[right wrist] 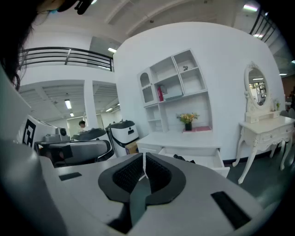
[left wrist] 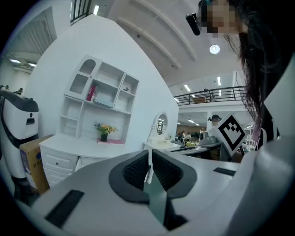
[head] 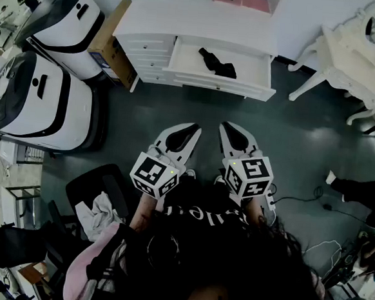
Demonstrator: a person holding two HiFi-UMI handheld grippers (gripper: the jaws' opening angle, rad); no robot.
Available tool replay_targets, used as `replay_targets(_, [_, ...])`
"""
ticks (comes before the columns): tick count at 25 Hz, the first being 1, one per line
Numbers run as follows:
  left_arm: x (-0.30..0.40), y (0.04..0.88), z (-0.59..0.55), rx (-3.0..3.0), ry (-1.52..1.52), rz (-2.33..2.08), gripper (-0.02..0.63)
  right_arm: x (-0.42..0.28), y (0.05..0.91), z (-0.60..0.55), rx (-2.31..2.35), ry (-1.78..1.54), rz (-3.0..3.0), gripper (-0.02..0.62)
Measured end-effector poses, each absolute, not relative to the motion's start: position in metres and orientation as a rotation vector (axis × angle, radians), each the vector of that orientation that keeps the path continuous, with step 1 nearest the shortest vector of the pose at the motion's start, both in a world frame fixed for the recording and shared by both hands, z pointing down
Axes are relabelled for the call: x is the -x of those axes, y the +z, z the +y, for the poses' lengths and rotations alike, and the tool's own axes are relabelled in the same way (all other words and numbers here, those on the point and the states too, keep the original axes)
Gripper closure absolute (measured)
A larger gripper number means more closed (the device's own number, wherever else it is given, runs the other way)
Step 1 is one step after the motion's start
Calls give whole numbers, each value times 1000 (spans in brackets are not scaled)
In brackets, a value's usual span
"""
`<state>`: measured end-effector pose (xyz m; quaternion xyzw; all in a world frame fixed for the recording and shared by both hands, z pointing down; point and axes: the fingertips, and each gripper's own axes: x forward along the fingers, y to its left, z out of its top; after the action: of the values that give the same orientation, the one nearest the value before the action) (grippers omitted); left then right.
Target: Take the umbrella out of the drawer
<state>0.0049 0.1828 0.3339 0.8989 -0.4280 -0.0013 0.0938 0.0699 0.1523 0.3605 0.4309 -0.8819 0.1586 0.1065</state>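
A black folded umbrella (head: 217, 64) lies in the open drawer (head: 245, 73) of a white desk (head: 185, 20) at the far side of the dark floor. In the right gripper view the umbrella (right wrist: 184, 159) shows as a dark shape inside the pulled-out drawer (right wrist: 207, 161). My left gripper (head: 190, 131) and right gripper (head: 232, 129) are held side by side well short of the desk. Both point toward it and both are shut on nothing. The left gripper (left wrist: 148, 161) has its pads together, and so does the right gripper (right wrist: 144, 162).
Two white-and-black machines (head: 49, 57) and a cardboard box (head: 108, 43) stand left of the desk. A white vanity table (head: 349, 68) with a round mirror stands to the right. A black chair with cloth (head: 99, 204) is near my left side. Cables (head: 313, 198) lie on the floor at right.
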Motion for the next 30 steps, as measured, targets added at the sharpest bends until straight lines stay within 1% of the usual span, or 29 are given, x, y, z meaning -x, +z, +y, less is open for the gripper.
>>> replay_targets(7, [-1, 335, 189, -2678, 6, -1254, 572, -65, 363, 155, -1286, 487, -2595, 540])
replay_targets(21, [39, 346, 196, -2694, 22, -1208, 572, -24, 373, 166, -1319, 549, -2606, 538])
replay_targets(30, [47, 369, 203, -2681, 28, -1138, 572, -28, 391, 182, -1396, 571, -2511, 538])
